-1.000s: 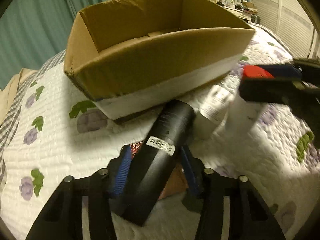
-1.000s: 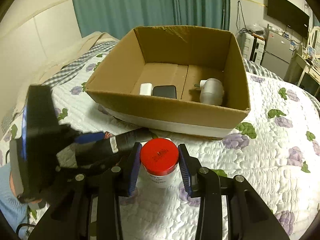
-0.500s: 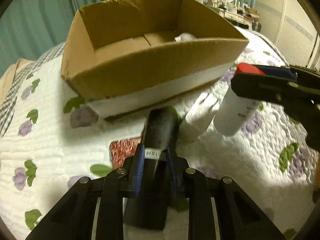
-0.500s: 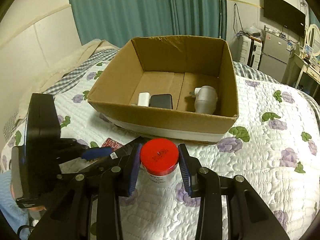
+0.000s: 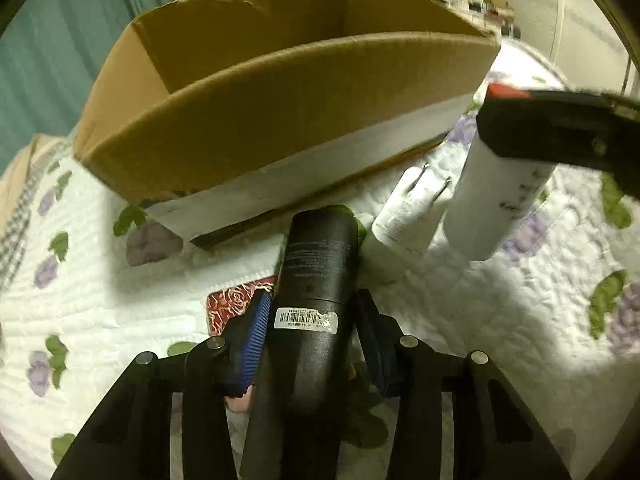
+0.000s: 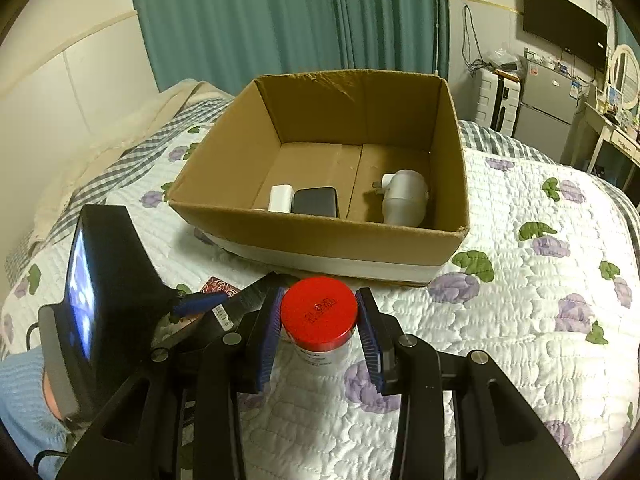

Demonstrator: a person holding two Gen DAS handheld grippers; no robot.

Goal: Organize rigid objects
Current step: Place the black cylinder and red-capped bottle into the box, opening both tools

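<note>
My left gripper (image 5: 310, 328) is shut on a black cylindrical bottle (image 5: 312, 304) with a barcode label, held off the quilt and pointing at the cardboard box (image 5: 280, 120). My right gripper (image 6: 318, 320) is shut on a white jar with a red lid (image 6: 318, 312), lifted above the quilt; that jar also shows in the left wrist view (image 5: 496, 200). The open box (image 6: 320, 236) holds a white charger (image 6: 280, 199), a black phone-like slab (image 6: 316, 201) and a white plug adapter (image 6: 402, 198). A white tube (image 5: 412, 208) lies on the quilt by the box.
A red patterned card (image 5: 234, 300) lies on the quilt under the left gripper. The floral quilt (image 6: 540, 320) covers the bed. Teal curtains (image 6: 280, 20) hang behind; a fridge and desk (image 6: 552, 112) stand far right.
The left gripper closed on the black bottle and lifted it toward the box. The right gripper raised the red-lidded jar higher and drew back a little from the box.
</note>
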